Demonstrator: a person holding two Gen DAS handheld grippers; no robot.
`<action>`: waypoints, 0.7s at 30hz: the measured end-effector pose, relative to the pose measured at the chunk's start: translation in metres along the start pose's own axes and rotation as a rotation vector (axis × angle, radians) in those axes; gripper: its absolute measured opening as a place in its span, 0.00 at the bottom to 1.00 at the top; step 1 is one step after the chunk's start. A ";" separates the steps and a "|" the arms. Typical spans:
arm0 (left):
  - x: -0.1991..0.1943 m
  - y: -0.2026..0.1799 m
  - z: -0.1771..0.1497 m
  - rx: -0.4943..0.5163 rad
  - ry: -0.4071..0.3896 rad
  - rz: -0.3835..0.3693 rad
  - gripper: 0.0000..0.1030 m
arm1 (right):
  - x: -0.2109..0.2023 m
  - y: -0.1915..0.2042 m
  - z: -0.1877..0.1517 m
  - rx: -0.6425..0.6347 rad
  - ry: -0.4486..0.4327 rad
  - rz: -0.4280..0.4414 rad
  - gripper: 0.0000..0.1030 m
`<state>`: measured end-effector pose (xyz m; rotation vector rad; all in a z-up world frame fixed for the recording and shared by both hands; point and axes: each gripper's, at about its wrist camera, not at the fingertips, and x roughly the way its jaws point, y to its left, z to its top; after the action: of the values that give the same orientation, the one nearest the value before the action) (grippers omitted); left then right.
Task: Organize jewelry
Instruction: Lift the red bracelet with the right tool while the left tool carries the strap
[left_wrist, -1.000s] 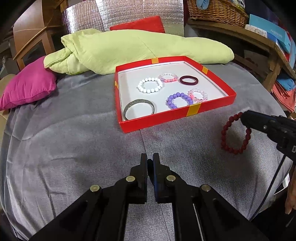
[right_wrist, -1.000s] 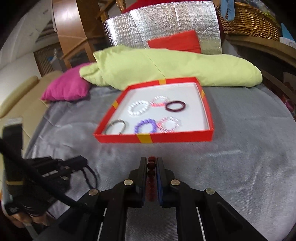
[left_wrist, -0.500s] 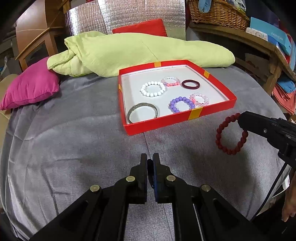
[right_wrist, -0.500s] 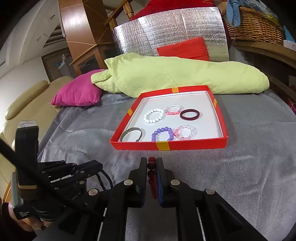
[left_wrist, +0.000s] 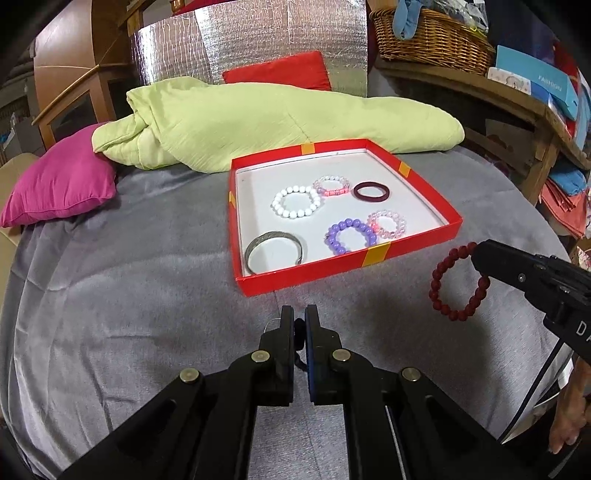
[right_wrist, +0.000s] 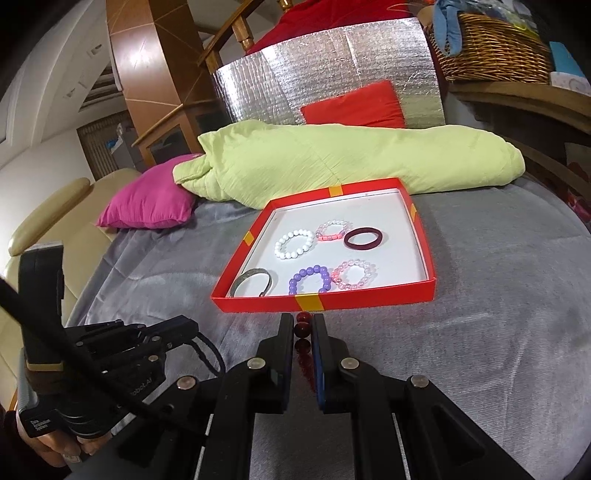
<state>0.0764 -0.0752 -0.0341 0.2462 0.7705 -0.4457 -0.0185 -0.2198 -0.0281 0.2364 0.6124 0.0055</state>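
Observation:
A red tray (left_wrist: 417, 236) (right_wrist: 369, 295) on the grey cloth holds a white bead bracelet (left_wrist: 295, 202), a purple one (left_wrist: 349, 236), two pink ones, a dark maroon bangle (left_wrist: 371, 192) and a silver bangle (left_wrist: 275, 252). My right gripper (right_wrist: 303, 326) is shut on a dark red bead bracelet (left_wrist: 458, 282) (right_wrist: 303, 328) and holds it above the cloth, just short of the tray's near wall. My left gripper (left_wrist: 299, 321) is shut on a thin dark cord loop (left_wrist: 300, 345), near the tray's front left corner. The loop also shows in the right wrist view (right_wrist: 208, 354).
A light green quilt (left_wrist: 258, 122) lies behind the tray, a magenta cushion (left_wrist: 59, 184) at the left, a red cushion (left_wrist: 280, 72) against a silver foil panel. A wicker basket (left_wrist: 428, 33) and boxes sit on a wooden shelf at the right.
My right gripper has lifted the dark red bracelet and carried it closer to the tray's front wall. My left gripper has risen and edged toward the tray, still shut.

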 end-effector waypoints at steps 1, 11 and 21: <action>0.000 0.000 0.001 -0.003 -0.003 -0.002 0.06 | -0.001 -0.002 0.000 0.005 -0.004 0.001 0.10; -0.009 0.014 0.014 -0.056 -0.080 -0.040 0.06 | -0.004 -0.020 0.004 0.068 -0.035 -0.003 0.10; -0.010 0.037 0.023 -0.112 -0.138 -0.036 0.06 | -0.006 -0.036 0.009 0.127 -0.062 -0.001 0.10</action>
<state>0.1020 -0.0481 -0.0092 0.0962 0.6629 -0.4471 -0.0205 -0.2571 -0.0260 0.3579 0.5522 -0.0415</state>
